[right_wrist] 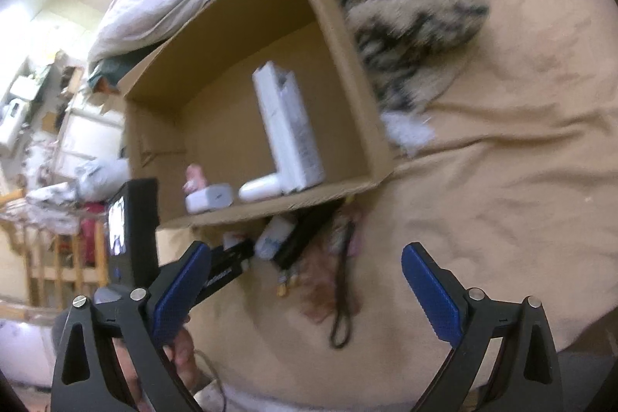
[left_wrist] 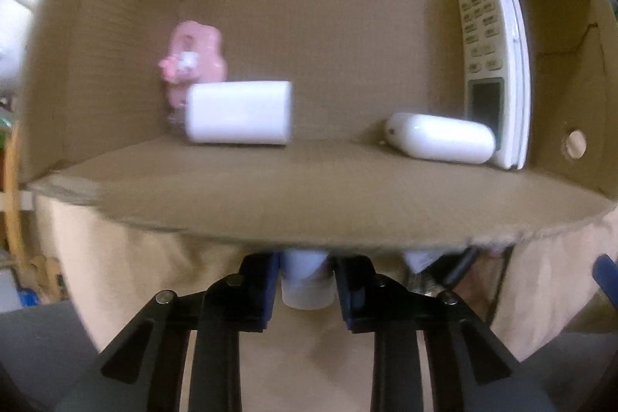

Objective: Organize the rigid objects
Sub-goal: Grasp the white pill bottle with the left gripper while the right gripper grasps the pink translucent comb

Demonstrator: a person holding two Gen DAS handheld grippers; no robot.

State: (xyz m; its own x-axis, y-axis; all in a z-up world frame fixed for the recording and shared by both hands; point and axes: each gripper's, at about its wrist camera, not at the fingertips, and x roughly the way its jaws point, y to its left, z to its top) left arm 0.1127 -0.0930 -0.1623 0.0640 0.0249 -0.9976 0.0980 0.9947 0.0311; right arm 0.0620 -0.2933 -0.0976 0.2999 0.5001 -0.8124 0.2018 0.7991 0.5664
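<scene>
White tube (left_wrist: 307, 280) clamped in left jaws, left view only; right jaws spread empty.

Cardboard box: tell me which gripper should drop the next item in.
Left. The left gripper has its pads around a small white tube right beside the cardboard box. The right gripper stands open and empty, farther back over the bedding.

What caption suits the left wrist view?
Left tongs closed on a small white cylindrical tube beside the brown cardboard box.
</scene>
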